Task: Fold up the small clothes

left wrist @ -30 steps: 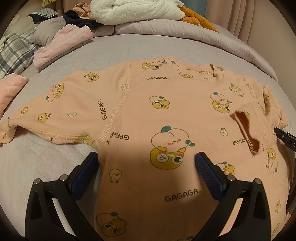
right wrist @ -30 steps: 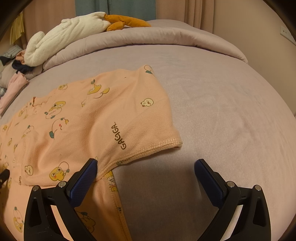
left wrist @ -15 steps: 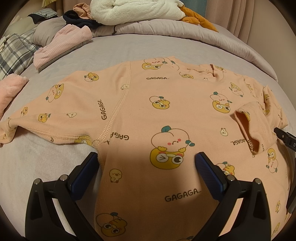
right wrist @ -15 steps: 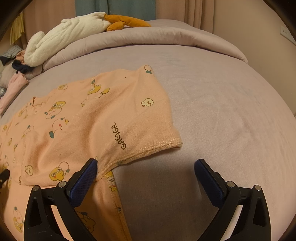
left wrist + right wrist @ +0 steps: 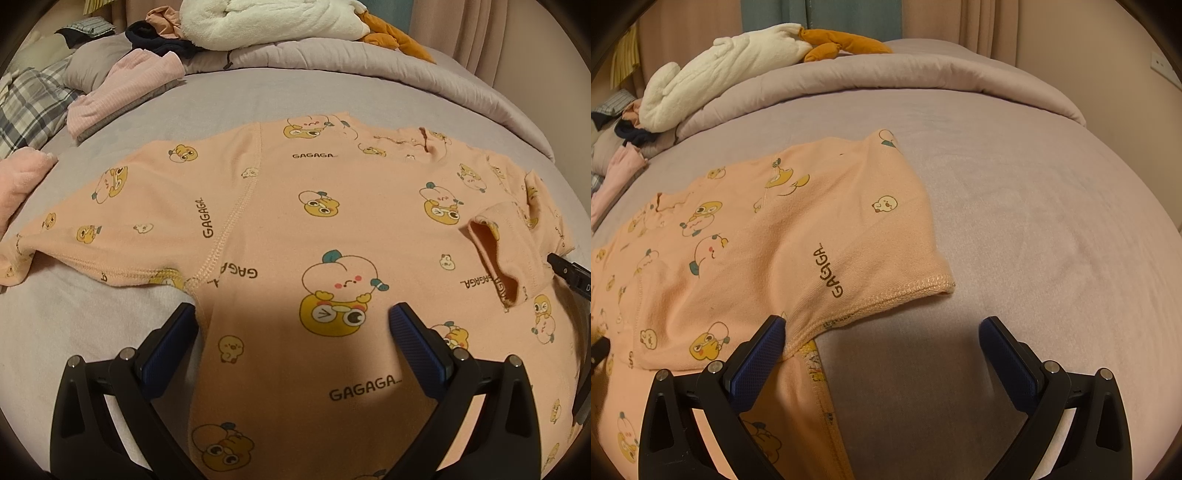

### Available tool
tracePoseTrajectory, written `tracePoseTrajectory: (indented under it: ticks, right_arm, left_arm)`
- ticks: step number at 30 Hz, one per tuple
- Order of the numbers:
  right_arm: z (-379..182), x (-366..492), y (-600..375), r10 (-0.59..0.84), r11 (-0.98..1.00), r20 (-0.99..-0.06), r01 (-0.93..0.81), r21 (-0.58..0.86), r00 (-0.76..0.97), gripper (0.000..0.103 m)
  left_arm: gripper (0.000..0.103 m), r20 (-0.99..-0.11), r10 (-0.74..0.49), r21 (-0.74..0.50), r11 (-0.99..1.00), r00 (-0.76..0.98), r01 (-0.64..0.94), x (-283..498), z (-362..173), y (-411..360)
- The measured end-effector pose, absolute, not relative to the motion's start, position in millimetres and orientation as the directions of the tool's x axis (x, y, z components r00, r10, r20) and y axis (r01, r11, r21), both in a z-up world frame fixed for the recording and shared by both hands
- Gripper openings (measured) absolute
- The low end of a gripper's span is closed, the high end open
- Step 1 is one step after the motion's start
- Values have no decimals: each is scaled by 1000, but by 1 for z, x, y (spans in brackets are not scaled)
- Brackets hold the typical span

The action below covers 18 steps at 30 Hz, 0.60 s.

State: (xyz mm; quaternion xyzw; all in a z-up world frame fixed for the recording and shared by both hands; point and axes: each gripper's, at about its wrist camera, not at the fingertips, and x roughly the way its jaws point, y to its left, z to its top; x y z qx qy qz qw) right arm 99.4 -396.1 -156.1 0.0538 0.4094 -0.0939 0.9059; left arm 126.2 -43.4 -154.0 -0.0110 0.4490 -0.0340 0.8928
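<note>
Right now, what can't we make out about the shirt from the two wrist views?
- Peach shirt hem: cut off by the bottom edge, both views.
- Its left sleeve cuff: runs off the left edge, left wrist view.
- Right sleeve underside: folded over the body, hidden, right wrist view.
- Right gripper height above the bedsheet: one angle, can't tell.
- Clothes pile: overlapped, items unclear.

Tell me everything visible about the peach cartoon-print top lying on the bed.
The peach top is soft knit printed with yellow cartoon characters and "GAGAGA" lettering, with overlock seams. It lies spread flat on the grey bed sheet. One sleeve stretches out sideways; the other sleeve is folded back over the body. Both claws, left and right, hover open, gripping nothing.
</note>
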Motion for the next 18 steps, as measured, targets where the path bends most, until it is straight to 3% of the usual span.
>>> tracePoseTrajectory:
  ticks: [18]
  right_arm:
    - [-156,101,-396,-125,977,-751,214,22,648,102]
  left_arm:
    - [103,-800,-74,-55,997,596,50,126,-154,-43]
